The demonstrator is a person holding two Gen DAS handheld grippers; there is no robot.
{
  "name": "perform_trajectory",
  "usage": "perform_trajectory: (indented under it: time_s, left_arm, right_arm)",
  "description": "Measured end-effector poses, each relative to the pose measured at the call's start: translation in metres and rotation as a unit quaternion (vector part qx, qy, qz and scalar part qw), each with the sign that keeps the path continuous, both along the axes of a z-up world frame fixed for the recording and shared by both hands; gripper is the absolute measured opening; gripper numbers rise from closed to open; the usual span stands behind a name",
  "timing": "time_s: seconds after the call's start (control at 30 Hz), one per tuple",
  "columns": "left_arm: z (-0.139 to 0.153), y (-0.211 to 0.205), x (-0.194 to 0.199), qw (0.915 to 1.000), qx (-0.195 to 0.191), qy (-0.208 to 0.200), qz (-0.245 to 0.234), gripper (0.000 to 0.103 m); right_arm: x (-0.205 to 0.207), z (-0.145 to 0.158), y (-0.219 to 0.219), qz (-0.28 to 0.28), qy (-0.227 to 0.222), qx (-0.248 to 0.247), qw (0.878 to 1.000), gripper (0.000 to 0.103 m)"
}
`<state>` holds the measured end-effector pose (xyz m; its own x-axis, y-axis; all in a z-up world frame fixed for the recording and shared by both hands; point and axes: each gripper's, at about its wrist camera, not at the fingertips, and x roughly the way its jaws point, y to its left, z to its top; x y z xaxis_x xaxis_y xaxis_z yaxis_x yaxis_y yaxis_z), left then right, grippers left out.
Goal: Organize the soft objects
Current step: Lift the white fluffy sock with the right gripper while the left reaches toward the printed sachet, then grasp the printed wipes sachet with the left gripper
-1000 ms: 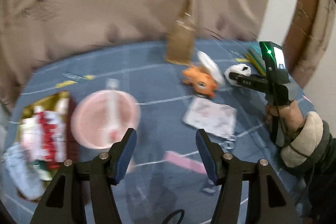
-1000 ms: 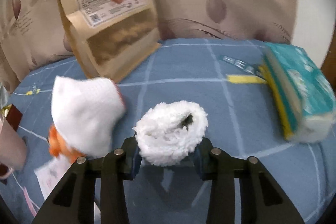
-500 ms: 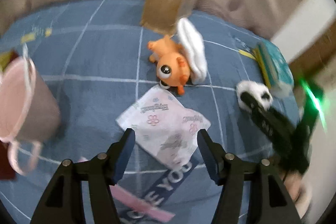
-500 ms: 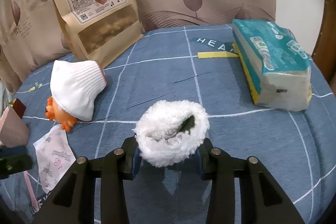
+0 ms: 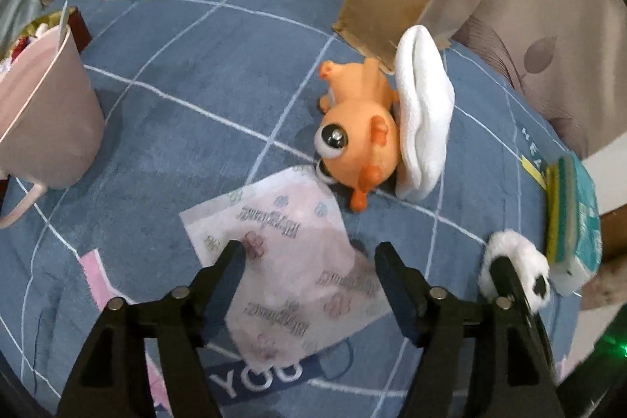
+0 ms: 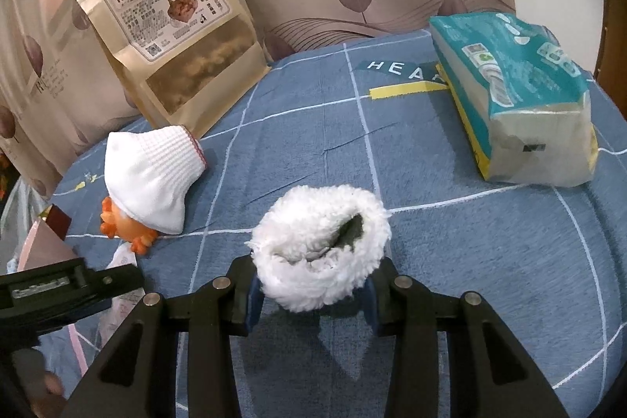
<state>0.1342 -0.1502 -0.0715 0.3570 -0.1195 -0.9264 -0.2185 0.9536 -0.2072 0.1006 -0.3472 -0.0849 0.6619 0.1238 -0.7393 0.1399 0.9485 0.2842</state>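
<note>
— Left wrist view: what's counted?
— One orange toy, one white sock, one tissue packet under the left gripper, whose jaws are opening, untouched.
— And frame centre, right wrist?
— One fluffy white plush, clamped in the right gripper.

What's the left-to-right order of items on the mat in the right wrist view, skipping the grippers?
orange toy → white sock → brown snack pouch → fluffy white item → tissue pack
</note>
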Motion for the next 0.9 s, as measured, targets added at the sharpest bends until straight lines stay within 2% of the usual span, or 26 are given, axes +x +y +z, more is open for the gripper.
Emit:
perform_trajectory:
  time_s: [0.13, 0.23, 0.3, 0.33, 0.4, 0.47, 0.53, 0.63, 0.83, 0.9]
  left_arm:
    - [-0.005, -0.011, 0.003, 0.9992, 0.038, -0.012, -0.008, 0.076]
    - [-0.005, -0.011, 0.002, 0.9988, 0.037, -0.018, -0.025, 0.075]
    - [-0.004, -0.009, 0.000, 0.9989, 0.024, -0.018, -0.035, 0.062]
    - [-0.003, -0.007, 0.000, 0.9986, 0.030, -0.015, -0.040, 0.044]
    - [-0.001, 0.000, -0.003, 0.9978, 0.050, -0.009, -0.044, 0.036]
    - [0.001, 0.007, -0.005, 0.9970, 0.038, -0.008, -0.067, 0.023]
    - [0.004, 0.015, -0.005, 0.9961, 0.015, -0.004, -0.086, 0.019]
    - [0.007, 0.028, -0.007, 0.9946, -0.005, 0.005, -0.104, 0.017]
    - [0.020, 0.038, -0.019, 0.9898, -0.009, -0.010, -0.142, 0.017]
    - [0.025, 0.038, -0.025, 0.9884, -0.014, -0.015, -0.150, 0.013]
  right_arm:
    - [0.000, -0.001, -0.002, -0.001, -0.001, 0.011, 1.000, 0.038]
    - [-0.001, -0.001, -0.004, -0.001, -0.003, 0.019, 1.000, 0.038]
    - [-0.001, -0.001, -0.004, -0.002, -0.003, 0.023, 1.000, 0.038]
    - [-0.001, -0.001, -0.004, -0.002, -0.004, 0.024, 1.000, 0.038]
    - [-0.001, -0.001, -0.004, -0.002, -0.004, 0.025, 1.000, 0.038]
    - [-0.001, -0.001, -0.003, -0.002, -0.004, 0.025, 1.000, 0.038]
    - [-0.001, -0.001, -0.003, -0.002, -0.003, 0.024, 1.000, 0.038]
    - [-0.001, -0.001, -0.003, -0.003, -0.004, 0.025, 1.000, 0.038]
    - [-0.002, -0.002, -0.003, -0.003, -0.003, 0.023, 1.000, 0.038]
    - [-0.002, -0.002, -0.002, -0.003, -0.003, 0.021, 1.000, 0.038]
